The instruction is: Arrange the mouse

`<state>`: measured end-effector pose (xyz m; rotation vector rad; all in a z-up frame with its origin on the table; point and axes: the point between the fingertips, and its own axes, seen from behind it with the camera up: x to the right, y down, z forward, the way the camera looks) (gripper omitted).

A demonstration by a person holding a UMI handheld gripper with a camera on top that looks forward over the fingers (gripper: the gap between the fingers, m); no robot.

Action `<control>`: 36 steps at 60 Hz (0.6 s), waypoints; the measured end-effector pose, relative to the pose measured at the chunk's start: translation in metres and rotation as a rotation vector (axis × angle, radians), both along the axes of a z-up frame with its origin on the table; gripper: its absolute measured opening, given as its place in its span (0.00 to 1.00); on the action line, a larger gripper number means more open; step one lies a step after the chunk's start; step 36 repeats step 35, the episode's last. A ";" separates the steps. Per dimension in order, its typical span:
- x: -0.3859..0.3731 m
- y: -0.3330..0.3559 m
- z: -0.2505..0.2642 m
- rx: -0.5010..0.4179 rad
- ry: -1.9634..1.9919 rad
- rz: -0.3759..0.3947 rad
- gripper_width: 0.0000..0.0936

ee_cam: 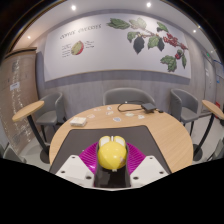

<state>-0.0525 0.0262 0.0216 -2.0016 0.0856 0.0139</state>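
A yellow mouse [112, 153] sits between my gripper's two fingers, whose magenta pads [90, 156] press against its left and right sides. My gripper [112, 160] is shut on the mouse and holds it above the near part of a round wooden table [160, 135]. The mouse's rounded back faces the camera and hides what lies right beneath it.
On the table beyond the mouse lie small white things [116, 118], a white card [78, 121] at the left and a black cable [130, 107] at the far side. Grey chairs [130, 97] stand around the table. A wall with a leaf mural [150, 40] is behind.
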 end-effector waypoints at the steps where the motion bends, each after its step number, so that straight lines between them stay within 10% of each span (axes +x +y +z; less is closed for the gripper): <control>1: 0.000 0.002 -0.008 -0.011 -0.001 -0.003 0.38; 15: 0.009 0.000 -0.033 -0.055 -0.085 -0.007 0.43; 22: 0.005 -0.003 -0.033 -0.104 -0.058 0.055 0.57; 29: -0.003 -0.018 -0.021 -0.114 0.017 0.190 0.92; 36: 0.010 -0.043 -0.014 -0.137 0.038 0.233 0.92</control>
